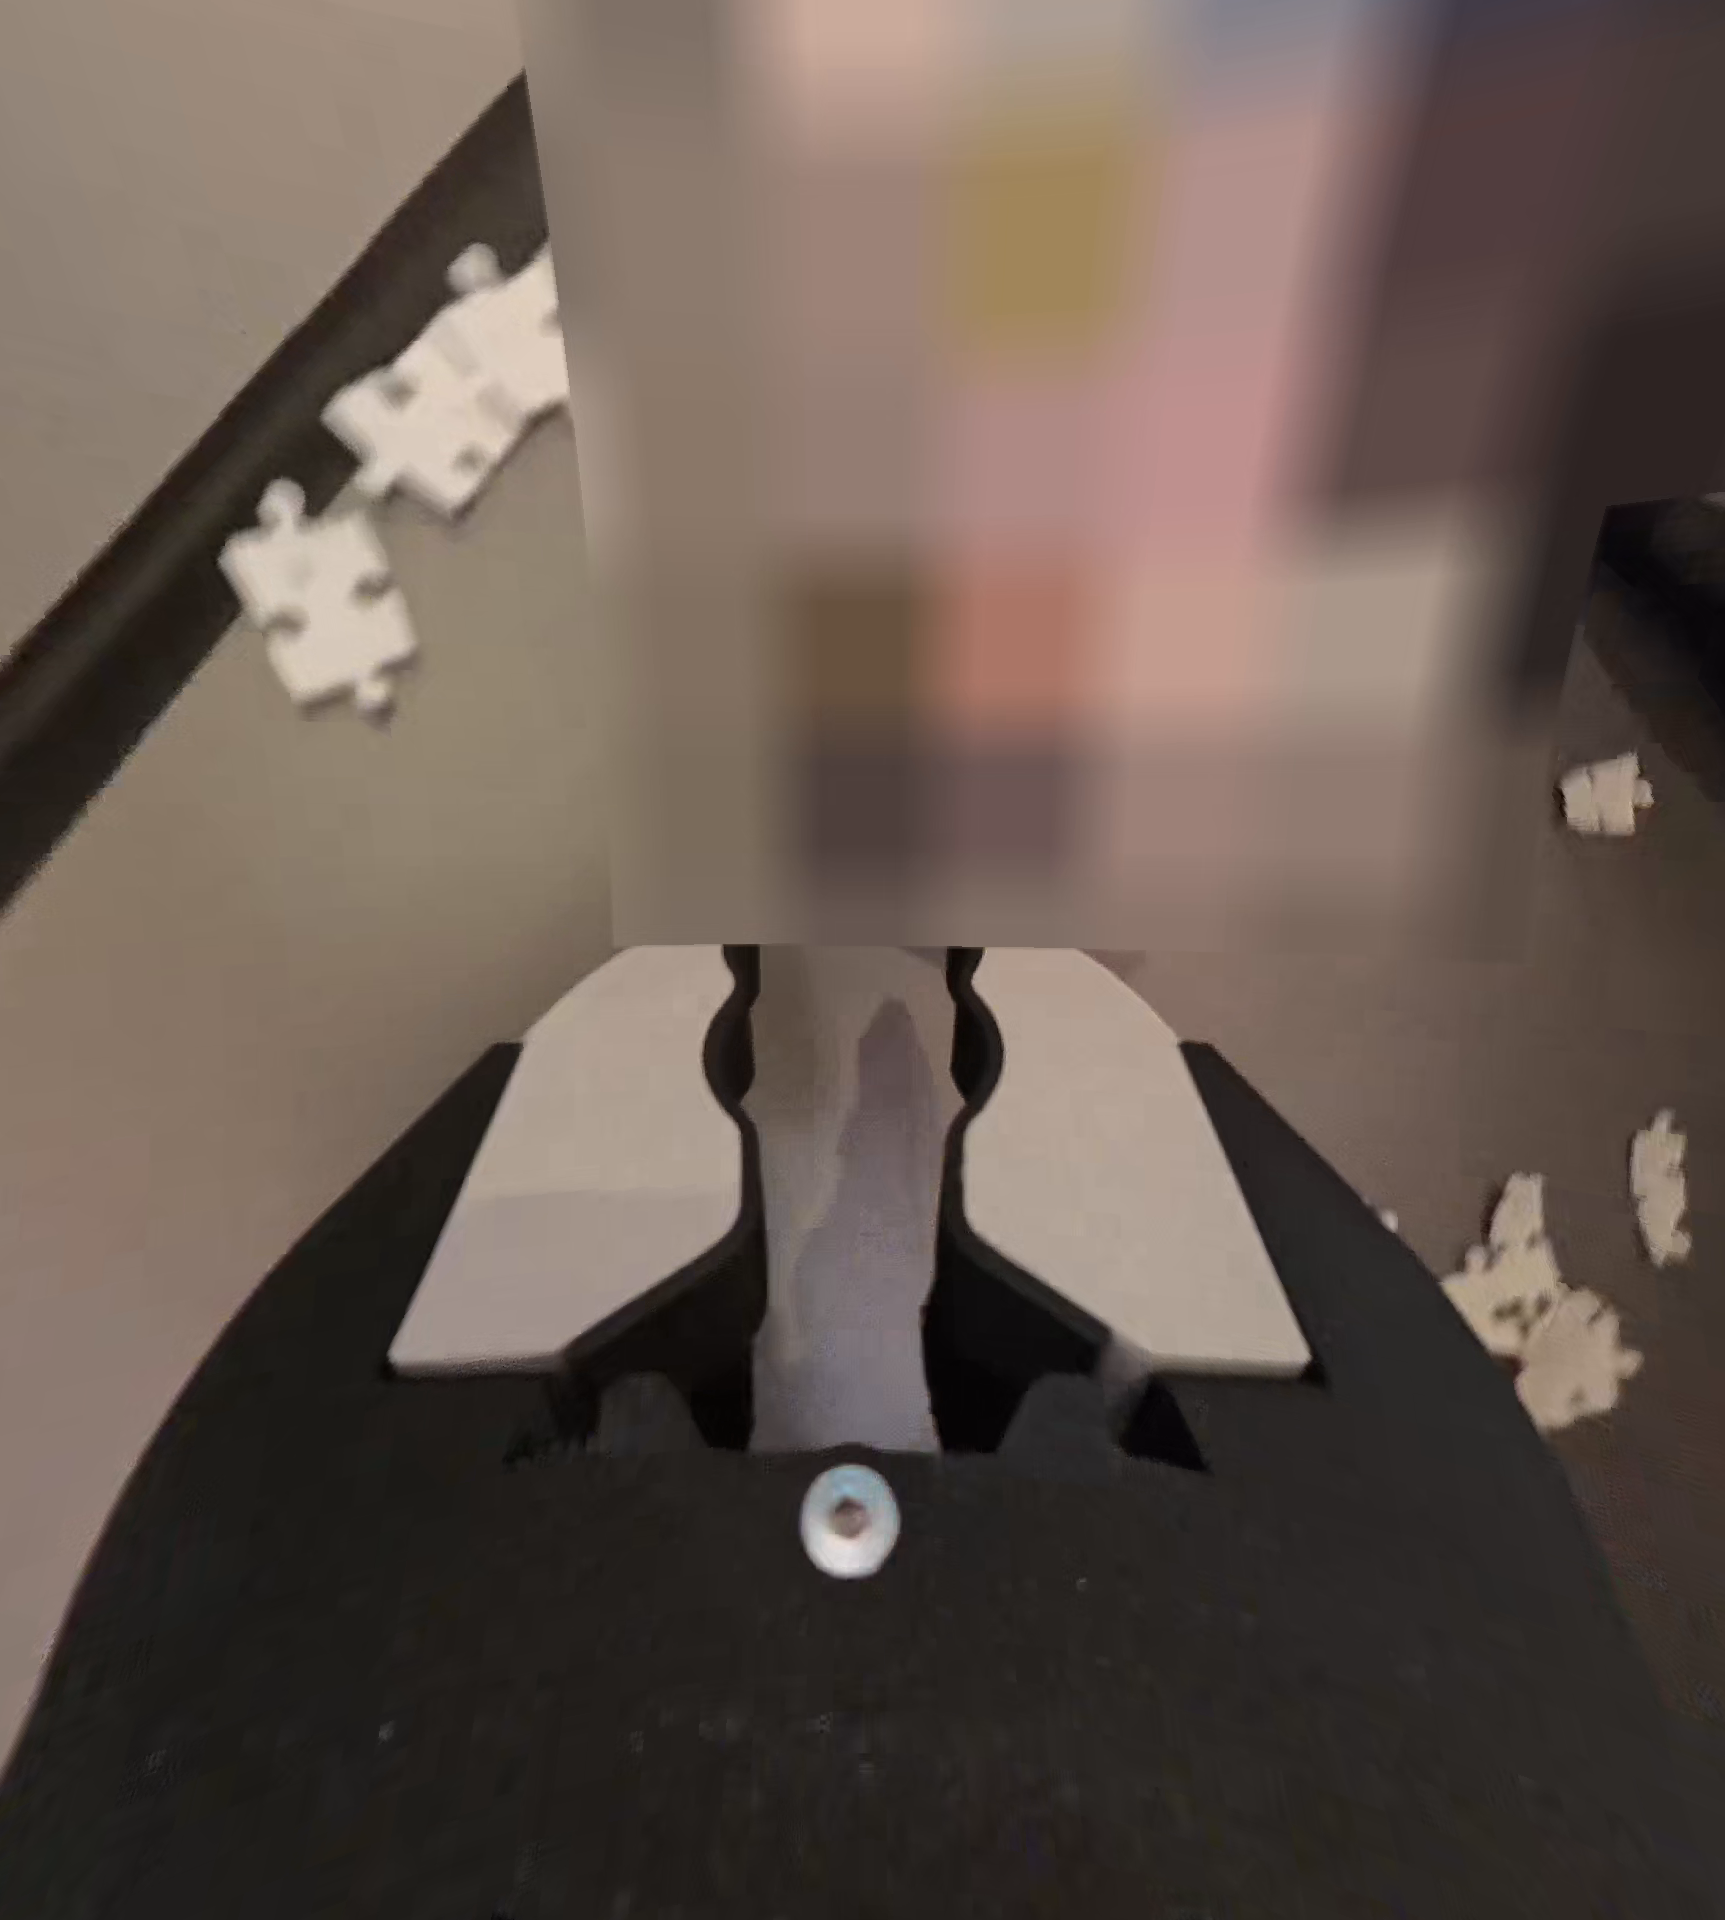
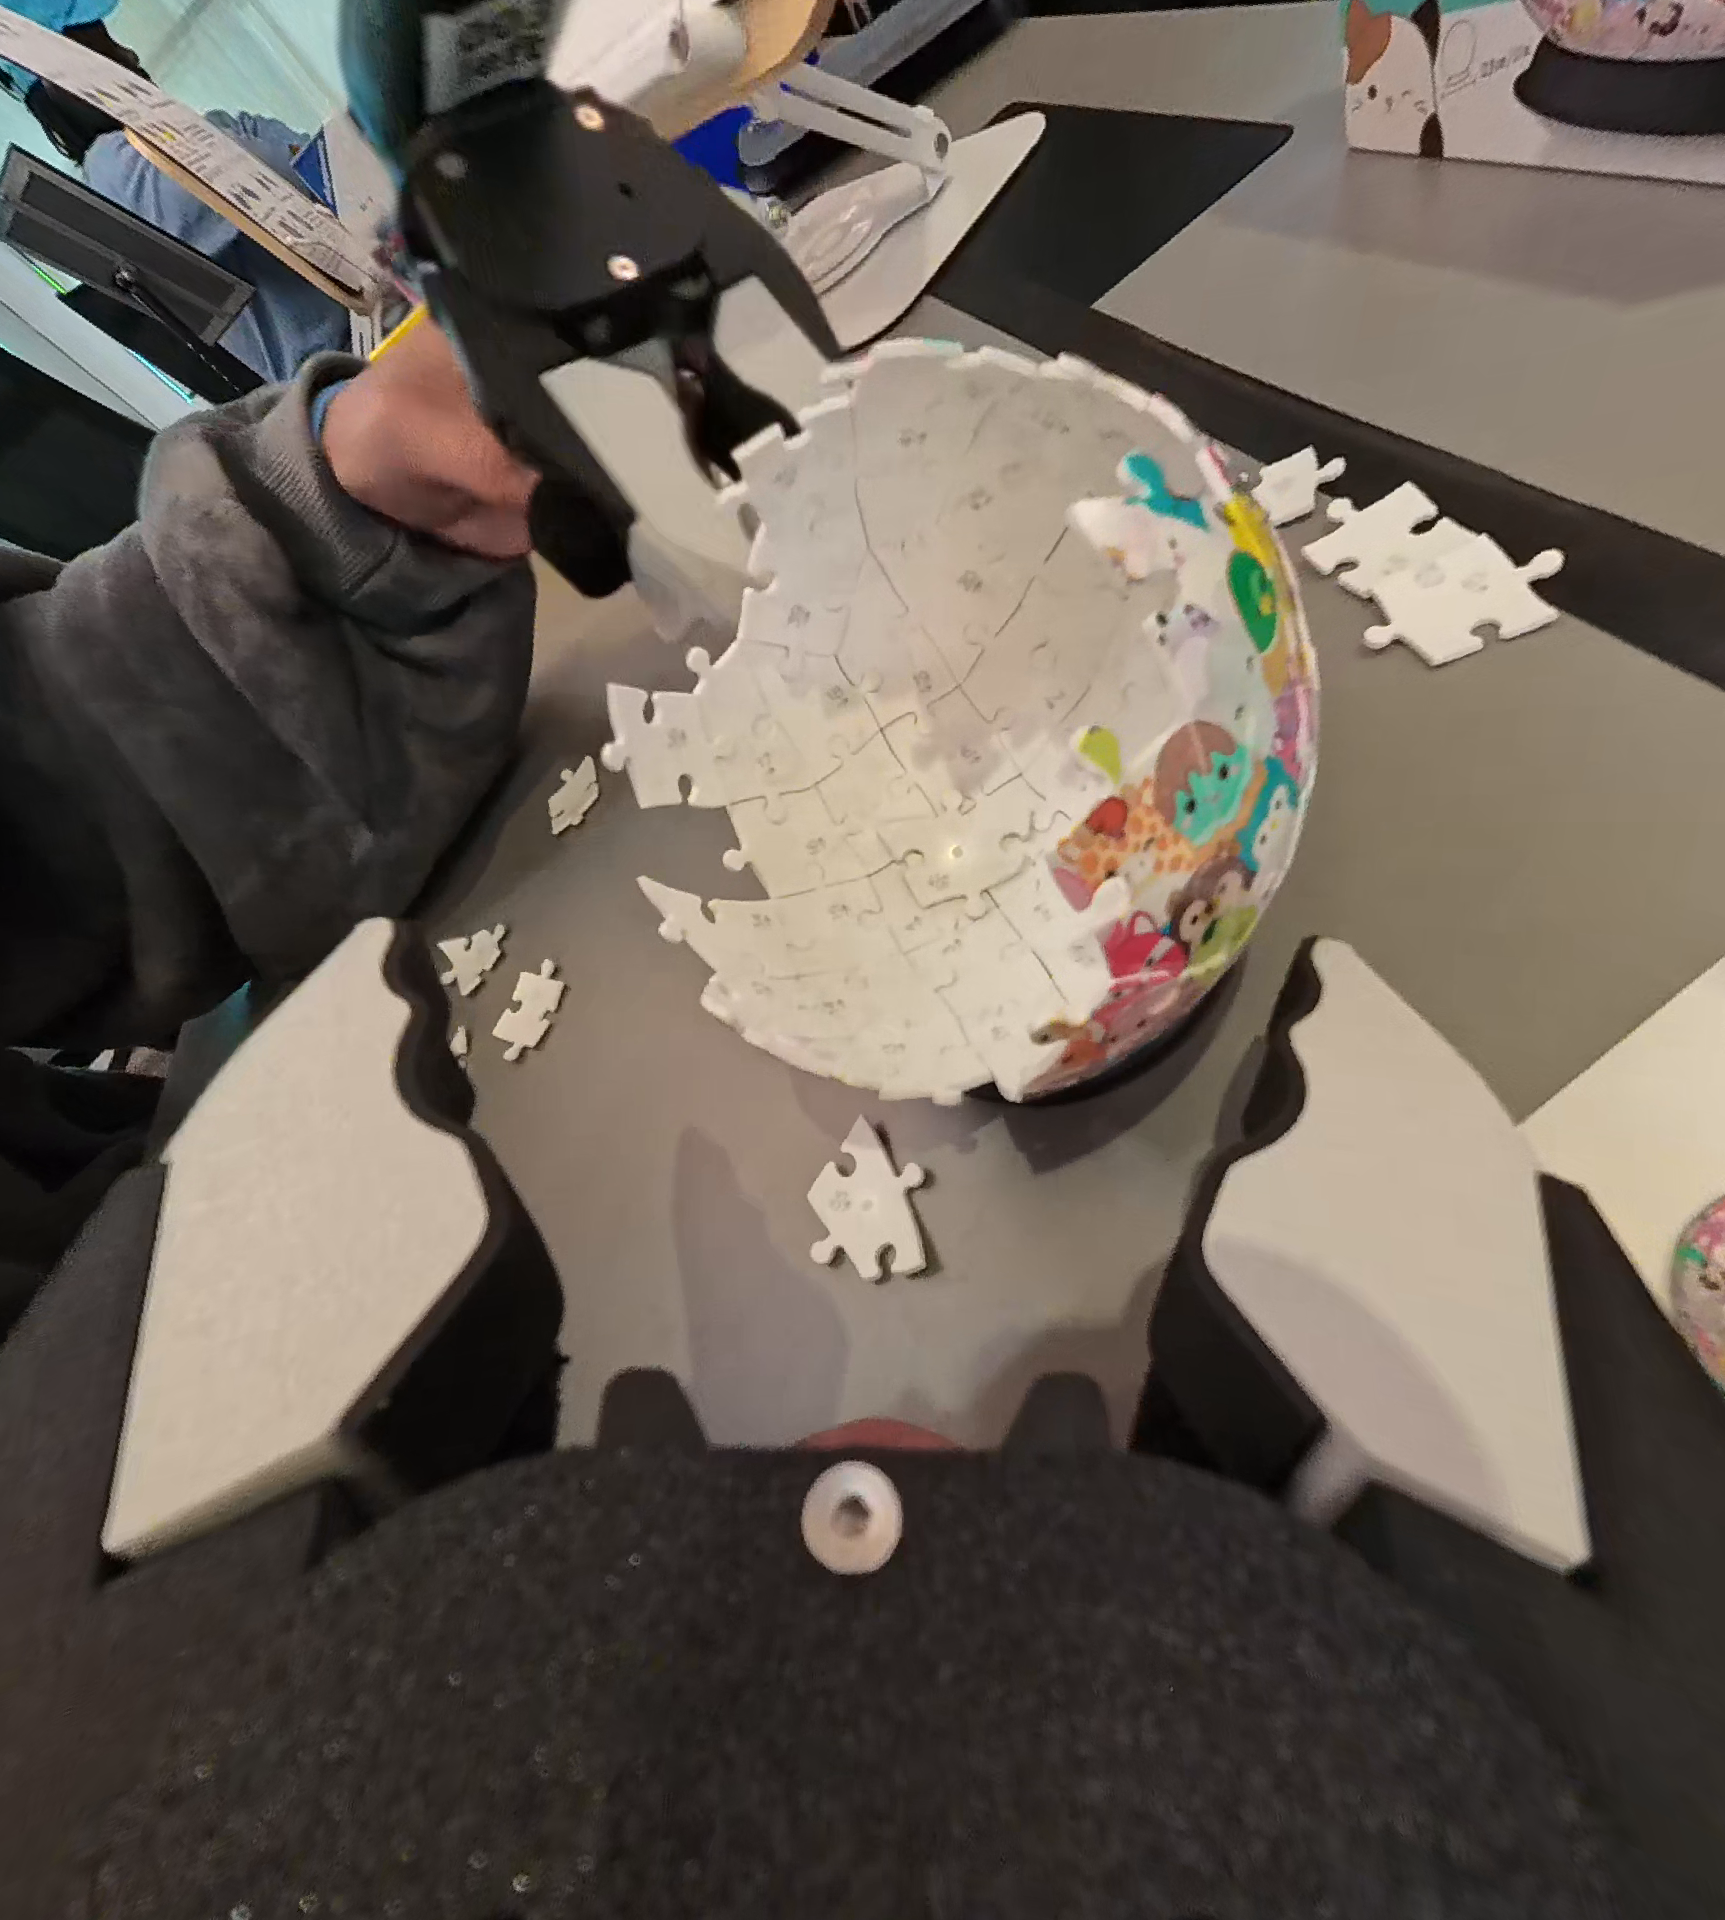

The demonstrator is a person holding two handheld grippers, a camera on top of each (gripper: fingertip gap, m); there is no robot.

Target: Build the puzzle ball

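hidden: a large blur patch covers the middle and top of the left wrist view, so the left tongs' [image 1: 853, 997] tips and whatever lies ahead of them cannot be made out.
cut off: a box [image 2: 1564, 94] at the far table edge and a leaflet [image 2: 1668, 1122] at right run out of frame.
around: loose pieces [image 2: 868, 1210] lie white side up on the grey table [image 2: 1460, 831], near the ball and further right; a grey sleeve [image 2: 214, 727] fills the left.
ball: half-built shell [image 2: 962, 727] on a dark stand [image 2: 1097, 1086], open side showing.
left tongs: nearly closed, at the shell's upper rim; cannot tell if they grip a piece.
right tongs: [image 2: 842, 997] spread wide, empty, just short of the ball.
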